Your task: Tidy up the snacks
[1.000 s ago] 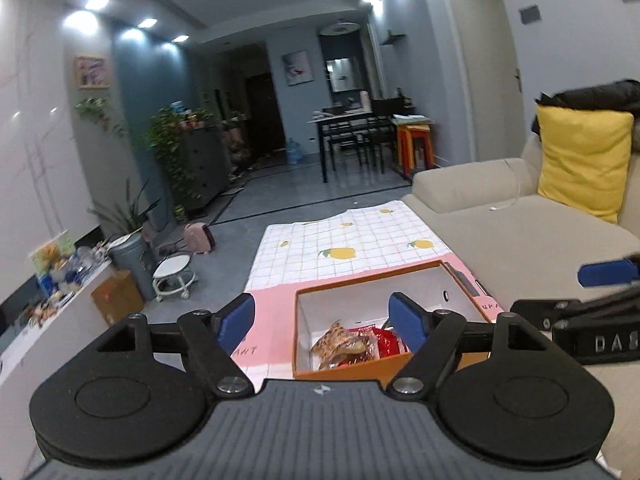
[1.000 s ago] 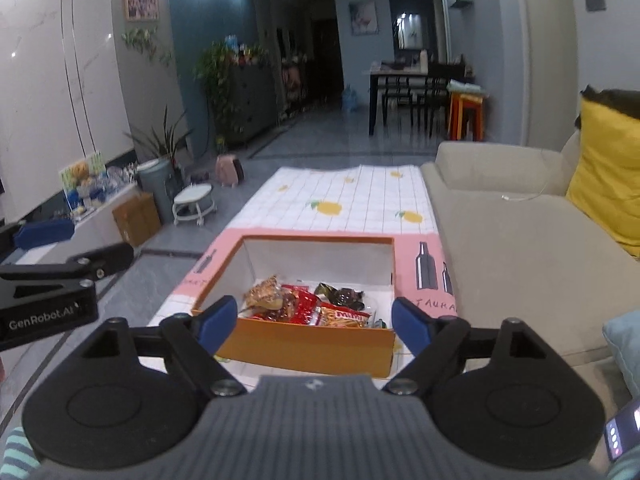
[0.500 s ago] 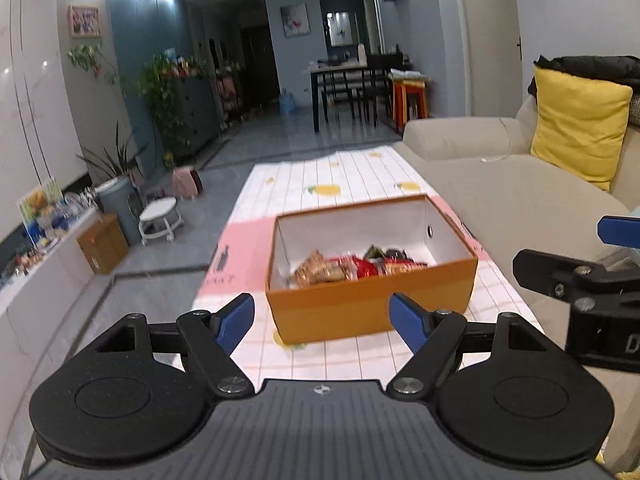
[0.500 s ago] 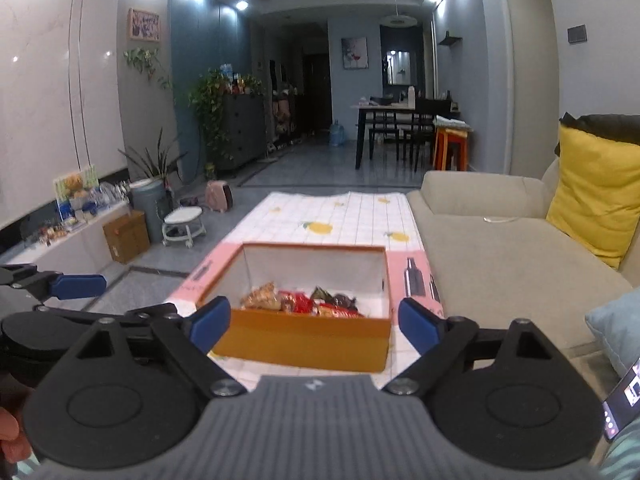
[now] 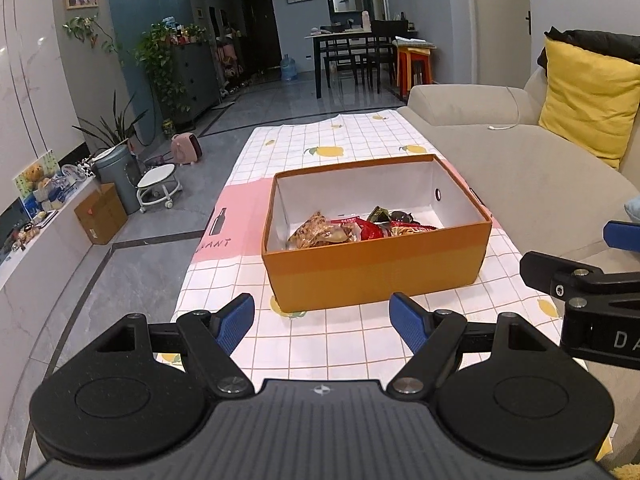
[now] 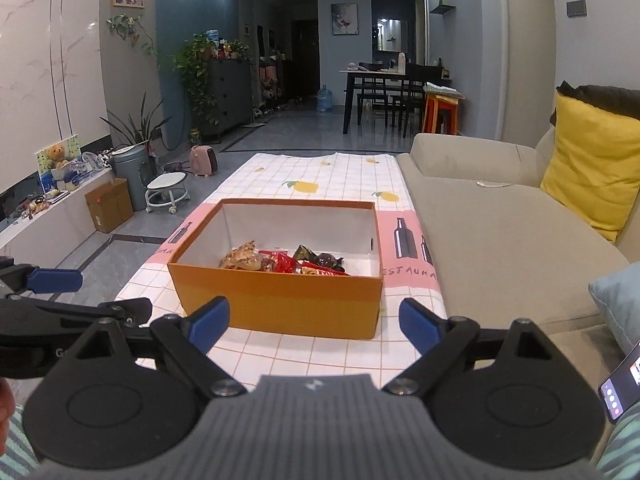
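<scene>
An orange cardboard box [image 5: 376,268] with a white inside stands on the checked tablecloth [image 5: 320,136], its top uncovered. Several snack packets [image 5: 352,228], brown, red and dark, lie along its near wall. My left gripper [image 5: 322,316] is open and empty, hovering just short of the box's near left corner. My right gripper [image 6: 314,320] is also open and empty, its blue pads spread about as wide as the box's [image 6: 276,300] front wall, a little short of it. The same snack packets [image 6: 284,262] show in the right wrist view. Each gripper's fingers appear at the edge of the other's view.
A beige sofa [image 5: 520,168] with a yellow cushion [image 5: 588,96] runs along the table's right side. A light blue cushion [image 6: 620,300] and a lit phone [image 6: 620,384] lie near my right hand. Left of the table is open floor with a stool, a bin and a cardboard box.
Both grippers have sunk and tipped down toward the box, which now shows whole beyond the fingers. The right gripper's jaws have spread a little wider.
</scene>
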Demonstrator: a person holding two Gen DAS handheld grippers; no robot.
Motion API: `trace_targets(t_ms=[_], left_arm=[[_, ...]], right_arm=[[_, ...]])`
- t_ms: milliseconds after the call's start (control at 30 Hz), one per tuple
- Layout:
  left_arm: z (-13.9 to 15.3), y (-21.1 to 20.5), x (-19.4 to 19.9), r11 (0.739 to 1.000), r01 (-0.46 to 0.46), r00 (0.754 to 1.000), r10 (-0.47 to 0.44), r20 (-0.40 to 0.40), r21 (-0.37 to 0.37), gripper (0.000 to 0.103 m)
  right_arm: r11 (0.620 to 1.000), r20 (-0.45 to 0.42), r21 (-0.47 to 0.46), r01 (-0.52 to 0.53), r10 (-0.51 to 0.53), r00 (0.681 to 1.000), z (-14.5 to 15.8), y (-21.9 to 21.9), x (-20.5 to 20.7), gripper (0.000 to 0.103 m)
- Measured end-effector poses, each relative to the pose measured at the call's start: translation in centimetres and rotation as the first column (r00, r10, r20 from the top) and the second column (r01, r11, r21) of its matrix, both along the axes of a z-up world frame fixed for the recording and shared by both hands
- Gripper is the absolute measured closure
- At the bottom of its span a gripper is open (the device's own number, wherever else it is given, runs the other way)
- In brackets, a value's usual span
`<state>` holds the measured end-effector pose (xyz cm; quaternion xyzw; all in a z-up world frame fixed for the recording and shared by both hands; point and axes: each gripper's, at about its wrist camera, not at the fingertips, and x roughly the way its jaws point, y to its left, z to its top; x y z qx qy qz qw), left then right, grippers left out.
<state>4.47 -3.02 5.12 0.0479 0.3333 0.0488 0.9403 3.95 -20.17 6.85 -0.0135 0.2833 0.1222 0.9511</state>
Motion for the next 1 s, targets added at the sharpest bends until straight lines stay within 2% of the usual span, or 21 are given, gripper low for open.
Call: trace_targets(t_ms=[433, 1000], left_arm=[[0.53, 0.26, -0.15, 1.000, -0.012, 1.000, 0.012, 0.010, -0.012, 0.013], [0.86, 0.04, 0.04, 1.000, -0.011, 1.000, 0.011, 0.017, 0.013, 0.013]], right_arm=[[1.000, 0.025, -0.001, -0.013, 0.013, 1.000, 0.40, 0.22, 0.10, 0.014], [1.000, 0.034, -0.004, -0.020, 0.020, 0.999, 0.44, 0.21, 0.03, 0.013]])
